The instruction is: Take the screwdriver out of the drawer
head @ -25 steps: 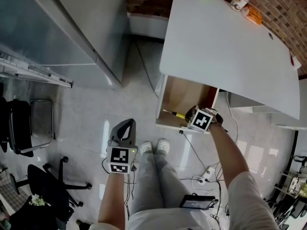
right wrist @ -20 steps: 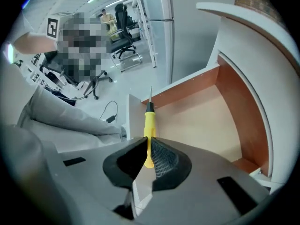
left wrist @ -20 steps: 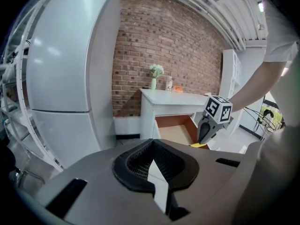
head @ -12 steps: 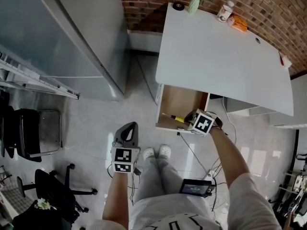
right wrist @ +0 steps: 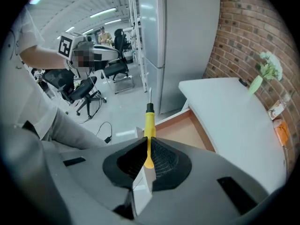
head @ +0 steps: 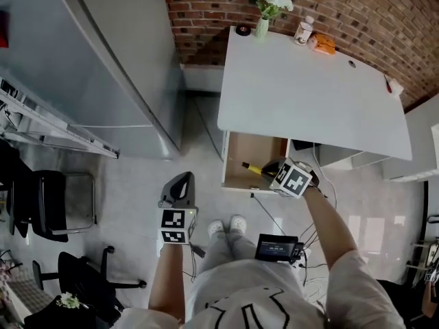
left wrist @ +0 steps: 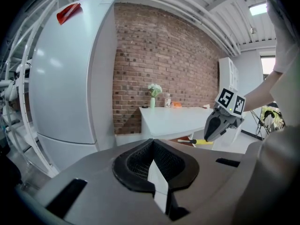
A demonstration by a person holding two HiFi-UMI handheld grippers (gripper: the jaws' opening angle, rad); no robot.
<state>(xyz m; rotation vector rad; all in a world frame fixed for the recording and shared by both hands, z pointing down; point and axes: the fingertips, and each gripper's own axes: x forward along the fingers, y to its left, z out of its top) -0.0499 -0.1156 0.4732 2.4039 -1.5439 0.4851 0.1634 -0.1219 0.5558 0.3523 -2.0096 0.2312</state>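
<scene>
Head view: the right hand-held gripper (head: pixel 273 169), carrying its cube of black-and-white square markers, is clamped on the yellow-handled screwdriver (head: pixel 251 167). The screwdriver sits over the open drawer (head: pixel 236 149), a shallow box with a bare wooden inside, under the front edge of the smooth white tabletop (head: pixel 309 94). At the tabletop's far edge, by the brick wall (head: pixel 206 5), stand a pale green vase (head: pixel 263 26) of white flowers, a small bottle (head: pixel 301 31) and an orange object (head: pixel 322 44); any print on them is too small to read. The left hand-held gripper (head: pixel 181 181) hangs over the pale glossy floor (head: pixel 137 170), near a grey refrigerator (head: pixel 103 60). Left gripper view: its ribbed black jaws are pressed together with nothing between them. A red tag (left wrist: pixel 69 12) shows high on the refrigerator, its writing unreadable. Right gripper view: the meshed black jaws pinch the rounded butt of the yellow plastic handle. The black collar and thin metal shaft point out past the jaws, and the drawer's wooden bottom lies just to the right.
</scene>
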